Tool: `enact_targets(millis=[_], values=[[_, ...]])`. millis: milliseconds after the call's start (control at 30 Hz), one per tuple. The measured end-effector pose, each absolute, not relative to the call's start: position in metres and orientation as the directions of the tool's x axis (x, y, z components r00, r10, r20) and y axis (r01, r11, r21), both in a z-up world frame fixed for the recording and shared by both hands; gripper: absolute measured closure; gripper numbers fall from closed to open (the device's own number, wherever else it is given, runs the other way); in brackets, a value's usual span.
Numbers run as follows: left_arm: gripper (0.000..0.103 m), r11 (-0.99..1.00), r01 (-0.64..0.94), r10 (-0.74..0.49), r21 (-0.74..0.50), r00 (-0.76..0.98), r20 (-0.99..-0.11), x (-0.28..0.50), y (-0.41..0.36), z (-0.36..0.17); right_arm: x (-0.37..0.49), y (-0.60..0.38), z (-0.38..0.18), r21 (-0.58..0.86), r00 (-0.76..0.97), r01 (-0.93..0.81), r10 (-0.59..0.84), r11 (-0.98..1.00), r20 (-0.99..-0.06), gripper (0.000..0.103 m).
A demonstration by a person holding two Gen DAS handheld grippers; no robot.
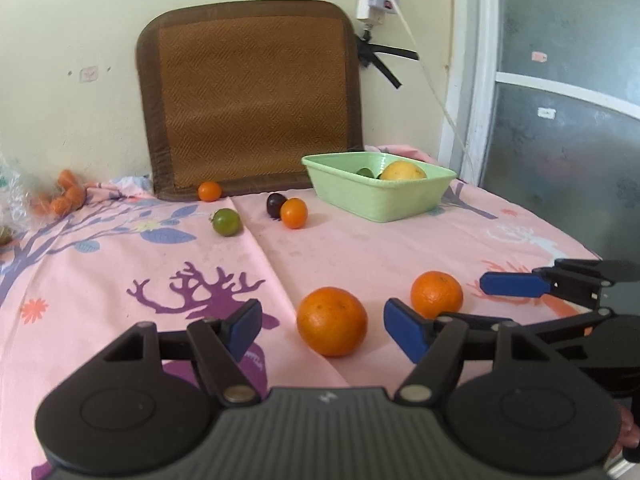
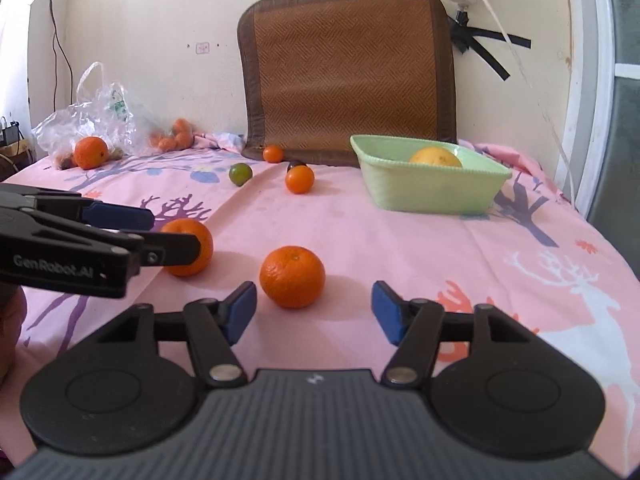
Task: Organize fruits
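Two large oranges lie on the pink cloth. My left gripper [image 1: 324, 330] is open, with one orange [image 1: 332, 321] between its blue fingertips. This orange also shows in the right wrist view [image 2: 188, 246], partly behind the left gripper's fingers [image 2: 120, 216]. My right gripper [image 2: 314, 312] is open, with the other orange [image 2: 292, 276] just ahead of its fingertips; that orange shows in the left wrist view too [image 1: 437, 294]. A green tray [image 1: 380, 200] at the back right holds a yellow fruit [image 1: 402, 171] and a green one.
Small fruits lie near the back: two small oranges [image 1: 294, 213] [image 1: 209, 191], a dark plum [image 1: 276, 205] and a green fruit [image 1: 226, 222]. A brown mat [image 1: 248, 96] leans on the wall. A plastic bag [image 2: 92, 120] and another orange [image 2: 91, 153] sit far left.
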State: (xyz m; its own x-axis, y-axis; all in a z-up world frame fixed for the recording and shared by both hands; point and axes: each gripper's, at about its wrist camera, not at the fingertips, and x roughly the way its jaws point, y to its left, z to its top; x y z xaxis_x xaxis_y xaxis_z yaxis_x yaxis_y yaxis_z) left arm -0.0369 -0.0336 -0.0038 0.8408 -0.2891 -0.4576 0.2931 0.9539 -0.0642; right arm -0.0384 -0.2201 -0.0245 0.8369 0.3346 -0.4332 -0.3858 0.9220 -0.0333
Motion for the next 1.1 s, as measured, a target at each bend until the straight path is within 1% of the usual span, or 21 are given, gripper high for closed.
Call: enact_targets(millis=[67, 167, 267, 333, 433, 533, 567, 600, 633, 667, 733, 800, 900, 1000, 1100], values=[[0.036, 0.949, 0.311, -0.299, -0.048, 0.841, -0.450, -0.039, -0.037, -0.004, -0.039, -0.219, -0.024, -0.036, 0.836, -0.391, 0.339, 0.920, -0.431, 0.042], [0.036, 0.936, 0.347, -0.332, -0.055, 0.822, -0.462, -0.036, -0.038, -0.004, -0.036, -0.222, -0.025, -0.021, 0.828, -0.399, 0.350, 0.917, -0.438, 0.047], [0.036, 0.936, 0.343, -0.339, -0.083, 0.808, -0.481, -0.029, -0.036, -0.005, -0.036, -0.224, -0.024, 0.007, 0.823, -0.404, 0.367, 0.915, -0.435, 0.047], [0.039, 0.936, 0.334, -0.343, -0.108, 0.804, -0.485, -0.027, -0.032, -0.005, -0.037, -0.225, -0.024, 0.017, 0.821, -0.411, 0.378, 0.911, -0.428, 0.047], [0.039, 0.924, 0.346, -0.382, -0.165, 0.795, -0.472, -0.026, -0.023, -0.004, -0.034, -0.223, -0.023, 0.020, 0.808, -0.425, 0.389, 0.905, -0.443, 0.047], [0.040, 0.916, 0.344, -0.401, -0.207, 0.775, -0.489, -0.018, -0.019, -0.004, -0.027, -0.220, -0.022, 0.022, 0.783, -0.466, 0.424, 0.885, -0.455, 0.047], [0.046, 0.918, 0.335, -0.397, -0.212, 0.770, -0.499, -0.016, -0.019, -0.005, -0.025, -0.218, -0.021, 0.014, 0.780, -0.475, 0.429, 0.880, -0.456, 0.047], [0.057, 0.919, 0.328, -0.395, -0.220, 0.764, -0.510, -0.013, -0.020, -0.006, -0.021, -0.215, -0.021, 0.013, 0.771, -0.488, 0.437, 0.873, -0.464, 0.047], [0.060, 0.920, 0.321, -0.393, -0.226, 0.758, -0.520, -0.010, -0.021, -0.007, -0.018, -0.214, -0.021, 0.011, 0.763, -0.499, 0.445, 0.867, -0.469, 0.051], [0.062, 0.921, 0.318, -0.391, -0.227, 0.758, -0.522, -0.009, -0.022, -0.007, -0.016, -0.211, -0.021, 0.003, 0.756, -0.507, 0.447, 0.862, -0.479, 0.062], [0.062, 0.919, 0.320, -0.395, -0.232, 0.756, -0.522, -0.008, -0.024, -0.006, -0.012, -0.209, -0.021, -0.019, 0.758, -0.508, 0.437, 0.861, -0.485, 0.063], [0.062, 0.912, 0.325, -0.409, -0.249, 0.745, -0.526, -0.004, -0.026, -0.004, -0.011, -0.212, -0.020, -0.010, 0.756, -0.512, 0.445, 0.859, -0.480, 0.063], [0.062, 0.887, 0.350, -0.460, -0.300, 0.724, -0.514, 0.010, -0.031, 0.010, -0.010, -0.223, -0.013, -0.007, 0.775, -0.505, 0.449, 0.863, -0.445, 0.064], [0.062, 0.877, 0.385, -0.480, -0.288, 0.726, -0.492, 0.035, -0.044, 0.033, 0.003, -0.241, 0.005, -0.009, 0.820, -0.464, 0.426, 0.886, -0.382, 0.064], [0.062, 0.869, 0.400, -0.494, -0.291, 0.723, -0.483, 0.073, -0.063, 0.056, 0.029, -0.259, 0.023, -0.023, 0.873, -0.395, 0.367, 0.919, -0.321, 0.063]])
